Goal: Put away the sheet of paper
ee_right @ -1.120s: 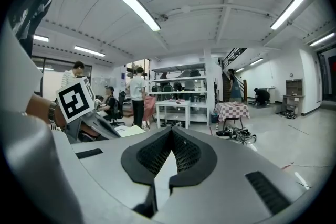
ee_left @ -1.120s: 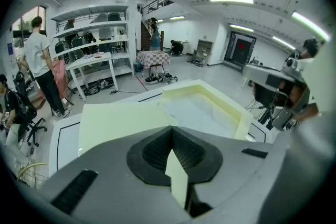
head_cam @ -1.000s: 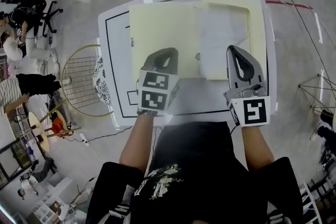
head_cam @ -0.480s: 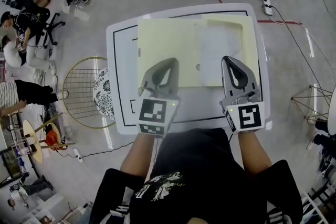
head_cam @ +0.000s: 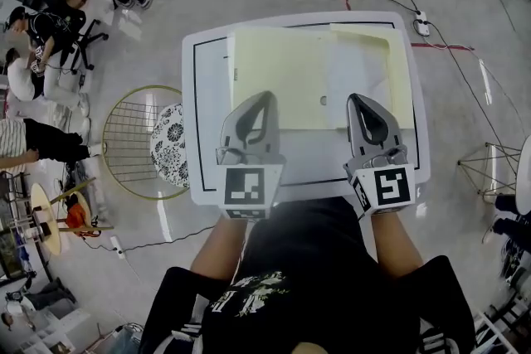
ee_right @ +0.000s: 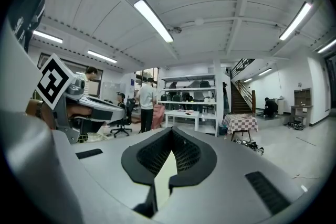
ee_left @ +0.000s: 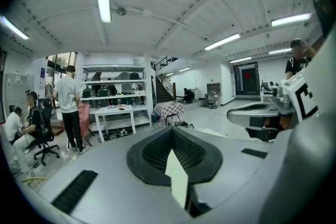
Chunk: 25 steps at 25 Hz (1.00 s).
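Folder lies open on the table, sheet of paper on its right half. Left gripper and right gripper side by side at the near edge. Wire basket on the floor, left.

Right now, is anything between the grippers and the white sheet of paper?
Nothing visible. The white sheet of paper lies uncovered on the open pale-yellow folder; left gripper and right gripper hang above its near edge, jaws together.

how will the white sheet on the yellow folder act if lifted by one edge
The white sheet looks thin and lies flat on the yellow folder, so it would probably flop. It seems very light; a push would likely slide it, perhaps crumple it.
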Each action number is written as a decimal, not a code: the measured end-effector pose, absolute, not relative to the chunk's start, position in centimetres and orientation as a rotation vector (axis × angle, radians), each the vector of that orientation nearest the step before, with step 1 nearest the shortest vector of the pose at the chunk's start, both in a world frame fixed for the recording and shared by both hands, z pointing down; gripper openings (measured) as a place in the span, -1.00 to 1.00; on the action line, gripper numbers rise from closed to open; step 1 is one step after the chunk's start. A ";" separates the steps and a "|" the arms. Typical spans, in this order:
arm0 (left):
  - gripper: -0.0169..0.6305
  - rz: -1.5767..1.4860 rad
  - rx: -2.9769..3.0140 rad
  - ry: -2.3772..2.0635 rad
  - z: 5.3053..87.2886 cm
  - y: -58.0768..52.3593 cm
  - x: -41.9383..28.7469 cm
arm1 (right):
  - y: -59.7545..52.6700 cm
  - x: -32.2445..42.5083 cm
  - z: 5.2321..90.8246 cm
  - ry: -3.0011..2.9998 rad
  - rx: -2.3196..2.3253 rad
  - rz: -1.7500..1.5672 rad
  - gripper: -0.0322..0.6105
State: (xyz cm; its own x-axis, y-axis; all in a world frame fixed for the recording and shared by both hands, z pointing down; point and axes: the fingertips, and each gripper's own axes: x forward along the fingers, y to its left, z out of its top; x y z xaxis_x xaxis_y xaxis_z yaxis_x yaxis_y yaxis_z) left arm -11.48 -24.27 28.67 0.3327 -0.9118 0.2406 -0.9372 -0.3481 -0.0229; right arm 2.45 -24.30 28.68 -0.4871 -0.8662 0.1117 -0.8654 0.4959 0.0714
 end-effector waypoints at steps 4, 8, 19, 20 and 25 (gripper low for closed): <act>-0.95 0.307 2.467 -1.735 28.3 -23.0 -12.3 | -22.5 1.2 27.0 -2.604 1.506 -0.143 -0.93; -0.95 0.290 2.471 -1.749 27.8 -21.6 -12.7 | -21.5 0.4 26.5 -2.626 1.499 -0.143 -0.92; -0.95 0.265 2.478 -1.772 27.7 -18.4 -14.4 | -18.3 -1.1 26.5 -2.632 1.497 -0.167 -0.93; -0.95 0.266 2.478 -1.777 27.7 -18.3 -14.6 | -18.2 -1.4 26.5 -2.635 1.498 -0.169 -0.92; -0.95 0.259 2.478 -1.775 27.7 -17.8 -15.4 | -17.7 -2.4 26.4 -2.638 1.497 -0.173 -0.93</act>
State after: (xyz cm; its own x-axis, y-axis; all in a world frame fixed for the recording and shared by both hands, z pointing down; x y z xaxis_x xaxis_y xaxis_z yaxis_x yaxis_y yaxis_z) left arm -15.44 -17.85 27.74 0.3134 -0.9315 0.1845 -0.9454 -0.3243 -0.0313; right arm -2.37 -17.74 26.37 -0.5102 -0.8594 0.0341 -0.8476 0.5091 0.1498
